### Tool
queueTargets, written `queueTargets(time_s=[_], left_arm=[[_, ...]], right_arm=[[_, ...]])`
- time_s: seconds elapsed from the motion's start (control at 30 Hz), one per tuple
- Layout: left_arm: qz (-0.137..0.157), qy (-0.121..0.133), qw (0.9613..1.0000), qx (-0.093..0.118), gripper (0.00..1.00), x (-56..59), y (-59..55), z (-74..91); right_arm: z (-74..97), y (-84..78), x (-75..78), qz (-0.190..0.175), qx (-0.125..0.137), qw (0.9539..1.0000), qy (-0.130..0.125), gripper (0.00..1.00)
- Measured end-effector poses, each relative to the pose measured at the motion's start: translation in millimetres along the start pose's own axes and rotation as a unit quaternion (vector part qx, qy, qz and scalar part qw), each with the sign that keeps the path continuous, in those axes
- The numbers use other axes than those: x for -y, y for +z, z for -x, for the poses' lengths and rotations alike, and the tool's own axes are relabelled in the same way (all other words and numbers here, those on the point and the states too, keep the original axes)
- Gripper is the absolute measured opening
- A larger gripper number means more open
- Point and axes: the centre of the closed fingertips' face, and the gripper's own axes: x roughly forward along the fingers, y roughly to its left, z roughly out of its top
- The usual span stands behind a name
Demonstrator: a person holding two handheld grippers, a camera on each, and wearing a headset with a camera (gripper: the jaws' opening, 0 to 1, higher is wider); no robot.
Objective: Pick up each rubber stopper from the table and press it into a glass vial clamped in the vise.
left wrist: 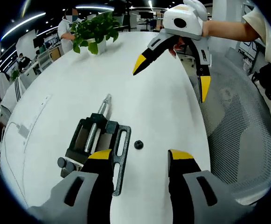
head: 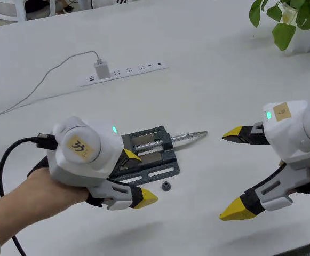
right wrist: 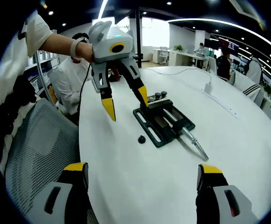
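My left claw (head: 143, 177) hangs spread and empty near the stopper (head: 166, 186), which lies on the counter (head: 197, 80) just beside the vise (head: 155, 144), placed for picking, while my right claw (head: 227, 176) hangs open well aside.

Two white hand-held grippers with yellow-tipped fingers

The left gripper (head: 141, 177) has a rounded white plastic housing, a tan sticker (head: 81, 148) marked "33", a small green light (head: 114, 129) and a thick black cable (head: 5, 160). The right gripper (head: 233, 172) carries a similar sticker and light. The grey fingers (head: 272, 189) turn black before their yellow tips. The person wears a white short sleeve (right wrist: 35, 32) and a light wristband (right wrist: 74, 46).
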Motion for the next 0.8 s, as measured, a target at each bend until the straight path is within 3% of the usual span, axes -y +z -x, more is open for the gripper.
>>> queueTargets(time_s=[0.1, 0.4, 0.47, 0.6, 0.8], left_arm=[[-0.019, -0.026, 0.999, -0.031, 0.4, 1.9, -1.9, -9.0], [-0.047, -0.066, 0.993, -0.086, 0.27, 2.3, -3.0, -29.0], [-0.048, -0.068, 0.9911, -0.104, 0.24, 0.7, -6.0, -33.8], [-0.053, -0.072, 0.989, -0.118, 0.18, -1.2, -3.2, -42.6], [-0.075, -0.072, 0.983, -0.151, 0.16, -4.1, -4.8, -53.6]], right_arm=[[2.3, -3.7, -2.8, -0.008, 0.005, 1.0, -0.002, 0.96], [9.1, -8.7, 1.5, -0.025, 0.019, 0.9994, -0.016, 0.96], [9.8, -7.9, 0.5, -0.026, 0.023, 0.9993, -0.018, 0.96], [11.5, -8.5, -2.1, -0.029, 0.028, 0.999, -0.019, 0.95], [15.0, -14.0, -1.7, -0.034, 0.031, 0.9987, -0.021, 0.95]])
